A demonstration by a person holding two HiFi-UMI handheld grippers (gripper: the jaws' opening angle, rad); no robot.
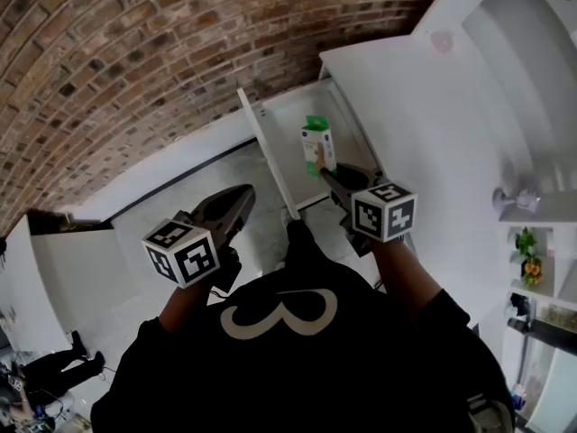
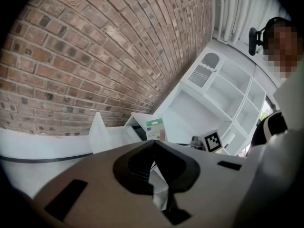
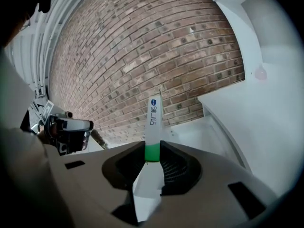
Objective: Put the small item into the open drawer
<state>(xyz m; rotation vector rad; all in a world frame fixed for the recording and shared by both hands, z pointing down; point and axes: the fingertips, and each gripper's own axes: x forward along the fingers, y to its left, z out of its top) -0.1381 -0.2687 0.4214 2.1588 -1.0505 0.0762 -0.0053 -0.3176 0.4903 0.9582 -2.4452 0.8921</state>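
The small item is a flat white box with a green end (image 1: 317, 144). My right gripper (image 1: 330, 175) is shut on its green end and holds it upright over the open white drawer (image 1: 283, 123). In the right gripper view the box (image 3: 153, 120) stands edge-on between the jaws of the right gripper (image 3: 152, 148), in front of the brick wall. My left gripper (image 1: 243, 197) hangs left of the drawer's front panel, shut and with nothing in it. The left gripper view shows the left gripper (image 2: 153, 142) with its tips together, the box (image 2: 155, 128) and the drawer (image 2: 110, 137) beyond.
A brick wall (image 1: 135, 70) runs behind the drawer. The white cabinet top (image 1: 424, 115) lies right of the drawer. White shelves (image 1: 541, 278) with a small plant stand at the far right. A second person's legs (image 1: 54, 363) show on the floor at the lower left.
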